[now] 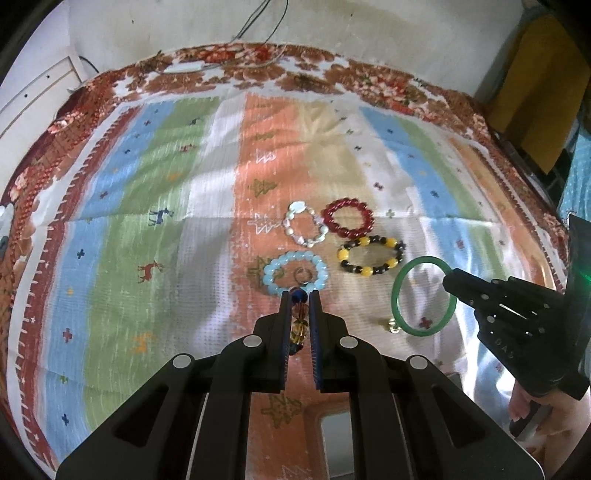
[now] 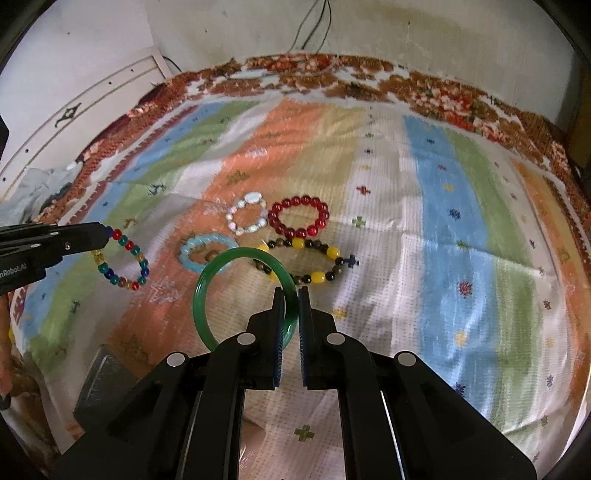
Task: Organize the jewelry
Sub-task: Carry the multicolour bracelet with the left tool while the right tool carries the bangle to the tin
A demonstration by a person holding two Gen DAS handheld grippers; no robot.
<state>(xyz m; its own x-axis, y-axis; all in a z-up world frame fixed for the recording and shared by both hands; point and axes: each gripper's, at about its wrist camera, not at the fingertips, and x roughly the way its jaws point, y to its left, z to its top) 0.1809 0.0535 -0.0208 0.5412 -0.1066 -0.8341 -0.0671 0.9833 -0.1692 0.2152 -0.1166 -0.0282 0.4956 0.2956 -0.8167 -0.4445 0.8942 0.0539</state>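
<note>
My left gripper [image 1: 300, 293] is shut on a multicoloured bead bracelet [image 1: 298, 321], which hangs in the air at the left of the right wrist view [image 2: 123, 260]. My right gripper [image 2: 291, 291] is shut on a green bangle [image 2: 236, 291]; the left wrist view shows the bangle [image 1: 423, 295] lifted at the right. On the striped cloth [image 1: 147, 258] lie a pale blue bead bracelet [image 1: 293, 273], a white pearly bracelet [image 1: 304, 229], a dark red bead bracelet [image 1: 347, 219] and a black-and-yellow bead bracelet [image 1: 371, 254].
A small ring [image 1: 303, 275] lies inside the pale blue bracelet. A tiny gold item [image 1: 393, 326] sits under the bangle. A dark box [image 2: 107, 380] rests at the near left. A wall [image 2: 258, 29] with cables and a white panel [image 2: 92, 96] bound the far side.
</note>
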